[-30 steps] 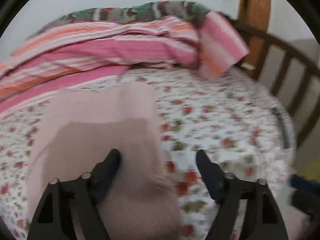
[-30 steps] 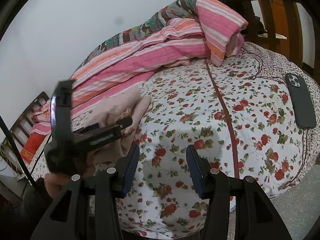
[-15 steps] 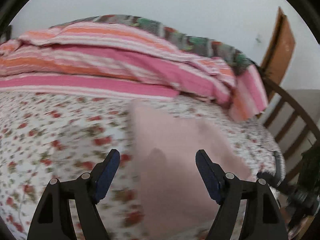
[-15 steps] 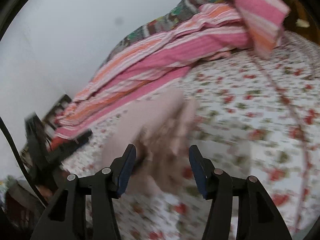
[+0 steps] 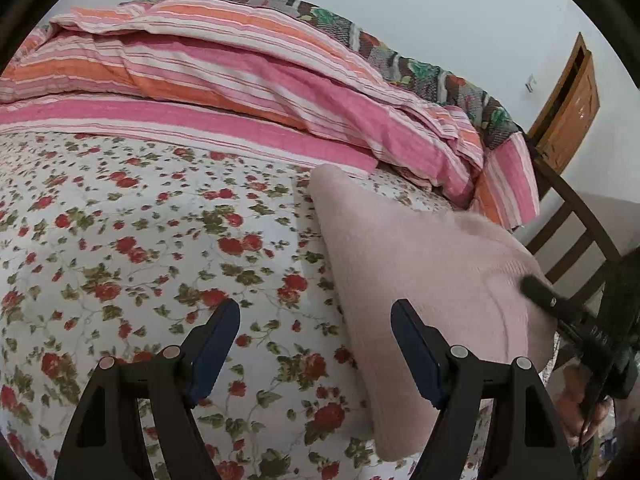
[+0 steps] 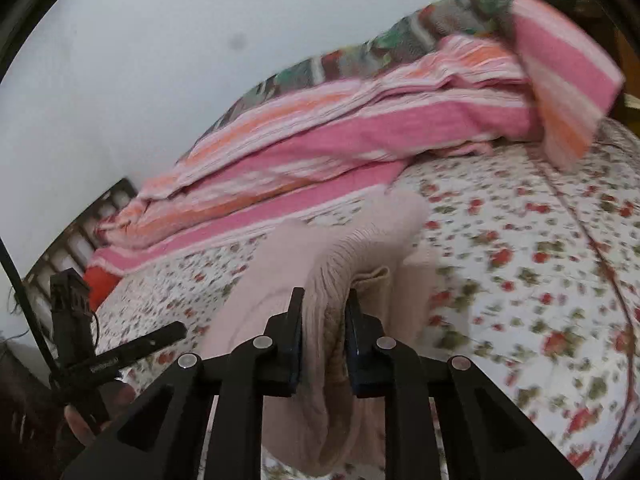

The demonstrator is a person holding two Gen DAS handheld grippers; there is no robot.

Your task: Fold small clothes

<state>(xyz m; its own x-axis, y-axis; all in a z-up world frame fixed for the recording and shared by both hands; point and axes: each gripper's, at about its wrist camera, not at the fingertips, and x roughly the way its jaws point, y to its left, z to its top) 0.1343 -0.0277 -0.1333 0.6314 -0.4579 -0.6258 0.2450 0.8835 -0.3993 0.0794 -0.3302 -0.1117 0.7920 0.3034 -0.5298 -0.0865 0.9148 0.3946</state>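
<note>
closing my right gripper [image 6: 322,312] on the ribbed edge of the pink knit garment [image 5: 420,260] lying on the floral bedsheet [image 5: 120,240]. left gripper [image 5: 316,344] gapes empty beside it (should pinch the opposite corner). i'd lift evenly, no bunching.

Each gripper [image 5: 314,350] has 2 black triangular arms, silver screws and dark-blue fingers [image 6: 295,340].

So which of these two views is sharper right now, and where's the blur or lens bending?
Left wrist view: sharp; the floral bedsheet and pink knit garment read crisply, while the fisheye bows the wooden bed rail. Right wrist view: motion-smeared; the sheet's flowers streak, and only the right gripper, jaws closing on the garment's ribbed fold, stays crisp.
</note>
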